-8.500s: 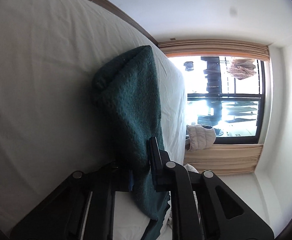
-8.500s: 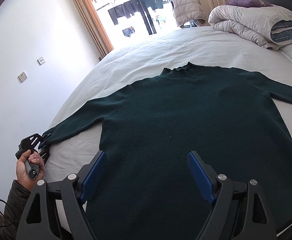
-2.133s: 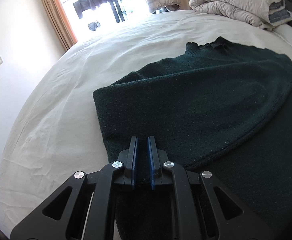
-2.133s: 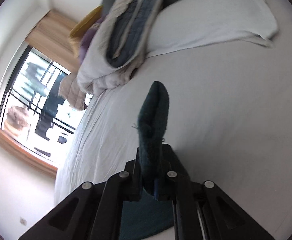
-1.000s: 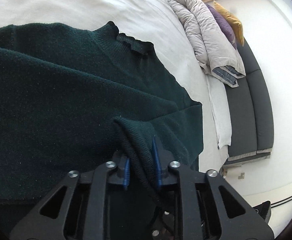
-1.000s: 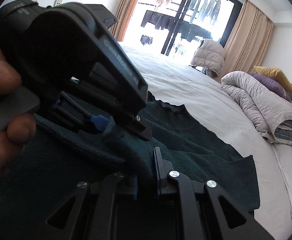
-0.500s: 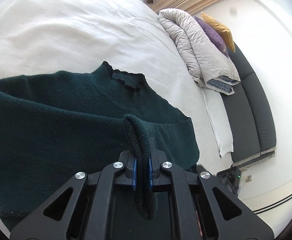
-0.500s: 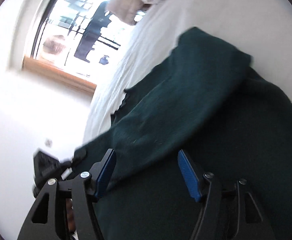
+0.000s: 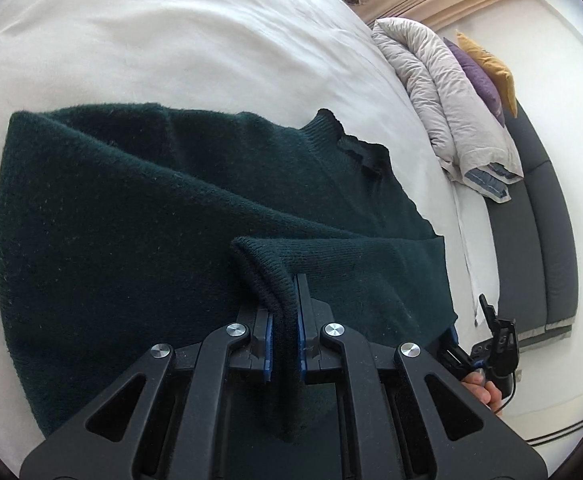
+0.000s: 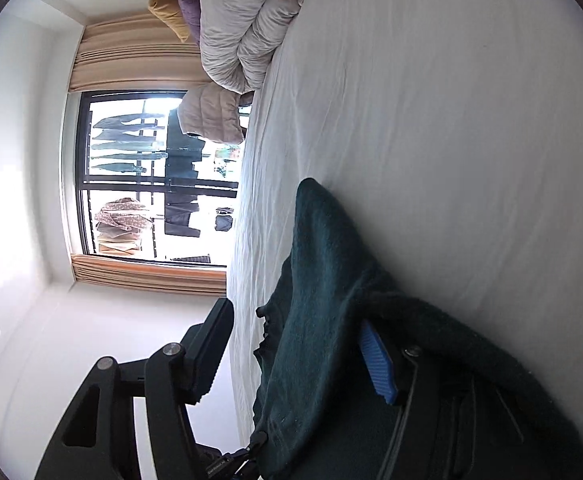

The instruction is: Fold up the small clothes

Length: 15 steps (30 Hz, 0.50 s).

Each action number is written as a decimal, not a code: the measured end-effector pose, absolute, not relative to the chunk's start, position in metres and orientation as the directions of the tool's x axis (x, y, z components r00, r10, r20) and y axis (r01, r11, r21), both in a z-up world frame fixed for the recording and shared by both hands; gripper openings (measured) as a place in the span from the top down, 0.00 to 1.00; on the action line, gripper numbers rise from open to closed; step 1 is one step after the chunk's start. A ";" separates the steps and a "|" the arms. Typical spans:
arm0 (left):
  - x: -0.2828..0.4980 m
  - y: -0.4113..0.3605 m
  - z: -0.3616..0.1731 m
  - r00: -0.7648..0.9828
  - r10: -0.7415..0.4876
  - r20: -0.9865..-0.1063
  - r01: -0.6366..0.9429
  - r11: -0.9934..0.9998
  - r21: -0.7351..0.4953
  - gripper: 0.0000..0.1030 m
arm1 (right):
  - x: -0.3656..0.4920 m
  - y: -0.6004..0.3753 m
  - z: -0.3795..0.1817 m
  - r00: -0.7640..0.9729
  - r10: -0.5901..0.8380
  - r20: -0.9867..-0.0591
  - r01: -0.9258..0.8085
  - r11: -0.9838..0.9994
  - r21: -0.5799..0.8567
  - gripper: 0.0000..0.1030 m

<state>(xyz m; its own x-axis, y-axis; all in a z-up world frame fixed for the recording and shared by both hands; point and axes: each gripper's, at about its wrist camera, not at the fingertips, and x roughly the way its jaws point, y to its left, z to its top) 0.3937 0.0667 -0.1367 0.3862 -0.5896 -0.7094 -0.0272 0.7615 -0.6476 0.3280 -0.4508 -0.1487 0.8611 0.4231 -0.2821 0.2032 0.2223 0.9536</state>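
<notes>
The cuff (image 9: 279,280) pinched in the left tool (image 9: 283,344) should be carried flat across the sweater (image 9: 131,220) and let go only once the sleeve lies straight, while the right tool (image 10: 291,360), jaws spread and just narrowed a little, with knit between them but not pressed, is kept clear. The sweater is dark green, thick-knit, with a frilled collar (image 9: 355,148), and is spread on the white bed (image 9: 171,40), its sleeves already folded inward
</notes>
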 end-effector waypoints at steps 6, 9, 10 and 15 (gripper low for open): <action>0.396 0.061 -0.137 0.401 -0.567 -0.719 -0.002 0.785 -0.620 0.93 | 0.324 -0.456 -0.157 0.885 0.366 -0.289 0.219 0.221 0.950 0.52; 0.396 0.061 -0.139 0.406 -0.565 -0.718 0.008 0.788 -0.616 0.93 | 0.315 -0.456 -0.161 0.893 0.353 -0.279 0.213 0.213 0.953 0.57; 0.396 0.060 -0.139 0.405 -0.563 -0.721 0.013 0.792 -0.611 0.92 | 0.312 -0.457 -0.162 0.895 0.350 -0.277 0.213 0.209 0.954 0.61; 0.397 0.055 -0.136 0.399 -0.561 -0.725 0.016 0.795 -0.606 0.92 | 0.314 -0.461 -0.167 0.902 0.333 -0.276 0.219 0.198 0.955 0.72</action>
<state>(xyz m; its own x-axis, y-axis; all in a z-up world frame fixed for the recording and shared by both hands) 0.3967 0.0550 -0.1360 0.3993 -0.5609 -0.7253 0.0161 0.7952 -0.6061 0.3139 -0.4615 -0.1675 0.9017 0.3328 -0.2759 0.2194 0.1976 0.9554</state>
